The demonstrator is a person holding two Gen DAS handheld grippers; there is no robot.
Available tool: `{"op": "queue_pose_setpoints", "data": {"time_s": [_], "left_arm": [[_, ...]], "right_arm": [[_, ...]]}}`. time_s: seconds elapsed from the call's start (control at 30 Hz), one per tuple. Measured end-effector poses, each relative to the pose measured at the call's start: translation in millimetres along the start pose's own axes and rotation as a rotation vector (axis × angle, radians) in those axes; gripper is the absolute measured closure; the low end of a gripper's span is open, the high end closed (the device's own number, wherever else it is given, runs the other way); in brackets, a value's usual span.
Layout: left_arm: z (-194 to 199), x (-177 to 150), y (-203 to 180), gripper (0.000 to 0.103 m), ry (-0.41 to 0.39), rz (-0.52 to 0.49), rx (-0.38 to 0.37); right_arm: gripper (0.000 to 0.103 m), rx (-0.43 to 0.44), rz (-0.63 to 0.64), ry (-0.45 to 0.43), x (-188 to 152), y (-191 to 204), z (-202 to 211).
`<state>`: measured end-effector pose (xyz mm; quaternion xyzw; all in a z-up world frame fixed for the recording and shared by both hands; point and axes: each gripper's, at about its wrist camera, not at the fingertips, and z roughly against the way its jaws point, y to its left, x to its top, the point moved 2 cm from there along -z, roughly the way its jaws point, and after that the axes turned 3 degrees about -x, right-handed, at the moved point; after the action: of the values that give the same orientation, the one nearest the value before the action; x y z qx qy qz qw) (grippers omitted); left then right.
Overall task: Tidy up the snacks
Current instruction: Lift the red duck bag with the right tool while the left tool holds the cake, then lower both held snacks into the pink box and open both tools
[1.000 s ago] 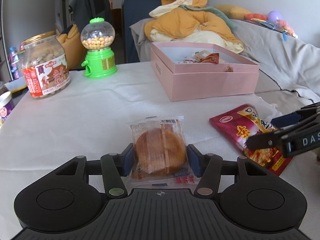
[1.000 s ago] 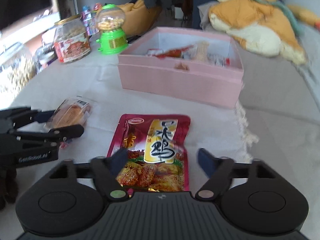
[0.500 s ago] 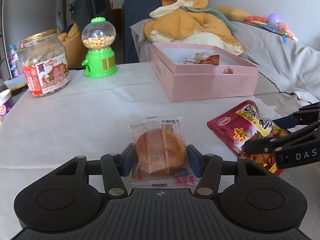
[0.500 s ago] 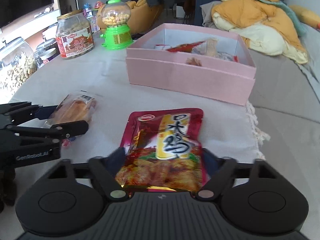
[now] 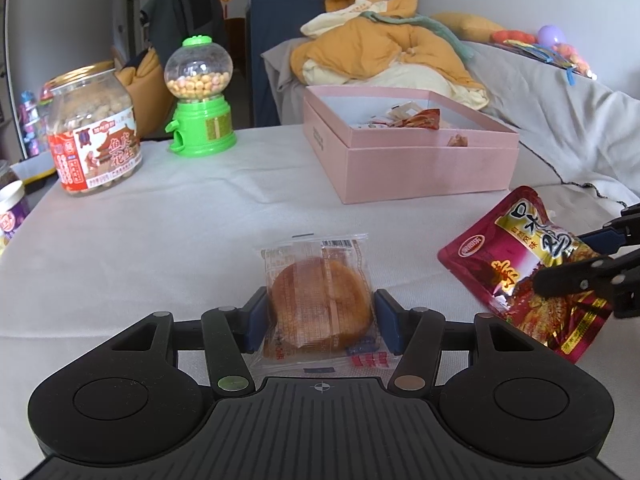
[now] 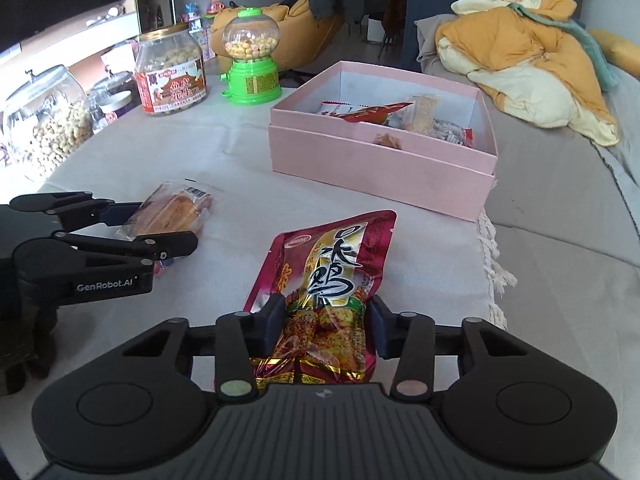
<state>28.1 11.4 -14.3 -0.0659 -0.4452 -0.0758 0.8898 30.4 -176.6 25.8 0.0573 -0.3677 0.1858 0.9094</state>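
My left gripper (image 5: 320,320) is shut on a clear-wrapped round pastry (image 5: 320,300), held just above the white tablecloth; it also shows in the right wrist view (image 6: 176,210). My right gripper (image 6: 326,326) is shut on a red chicken snack pouch (image 6: 328,264), lifted and tilted off the cloth; the pouch also shows at the right of the left wrist view (image 5: 520,264). An open pink box (image 6: 380,168) with several snack packets inside stands beyond both grippers; it also shows in the left wrist view (image 5: 420,168).
A green gumball dispenser (image 5: 200,100) and a big peanut jar (image 5: 92,132) stand at the far left. A glass jar of nuts (image 6: 44,124) sits at the left edge. A sofa with orange and cream bedding (image 6: 528,48) lies behind and to the right.
My right gripper closed on the red pouch and raised it off the cloth, tilting it up. My left gripper kept its hold on the pastry and rose slightly.
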Motion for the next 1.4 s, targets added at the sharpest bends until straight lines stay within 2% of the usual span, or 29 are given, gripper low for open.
{"op": "queue_pose_setpoints", "data": {"time_s": [0.23, 0.47, 0.57, 0.73, 0.83, 0.93, 1.0, 1.1, 1.27, 1.4], "left_arm": [[1, 0, 2, 0.042, -0.005, 0.018, -0.011], [1, -1, -1, 0.042, -0.002, 0.002, 0.002], [1, -1, 0, 0.042, -0.003, 0.008, -0.002], [1, -1, 1, 0.042, -0.006, 0.016, 0.001], [2, 1, 1, 0.043, -0.014, 0.025, 0.052], [0, 3, -1, 0.043, -0.004, 0.011, 0.058], [-2, 4, -4, 0.043, 0.005, -0.008, 0.063], [-2, 6, -7, 0.043, 0.011, -0.025, 0.065], [-8, 14, -17, 0.043, 0.016, -0.058, 0.054], [-12, 25, -29, 0.043, 0.0, -0.086, 0.032]], "right_arm": [[0.071, 0.027, -0.023, -0.025, 6, -5, 10], [0.083, 0.089, -0.025, -0.071, 26, 12, 30], [0.083, 0.119, -0.004, -0.03, 33, 28, 20], [0.082, 0.061, 0.03, -0.013, 42, 42, -1], [0.083, 0.052, 0.044, -0.012, 44, 43, -4], [0.083, 0.037, 0.068, -0.006, 43, 38, -8], [0.083, 0.06, 0.076, 0.052, 42, 32, -22], [0.082, 0.084, 0.008, 0.115, 38, 20, -48], [0.087, 0.14, -0.055, 0.074, 44, 7, -49], [0.087, 0.124, -0.052, 0.035, 53, -1, -36]]}}
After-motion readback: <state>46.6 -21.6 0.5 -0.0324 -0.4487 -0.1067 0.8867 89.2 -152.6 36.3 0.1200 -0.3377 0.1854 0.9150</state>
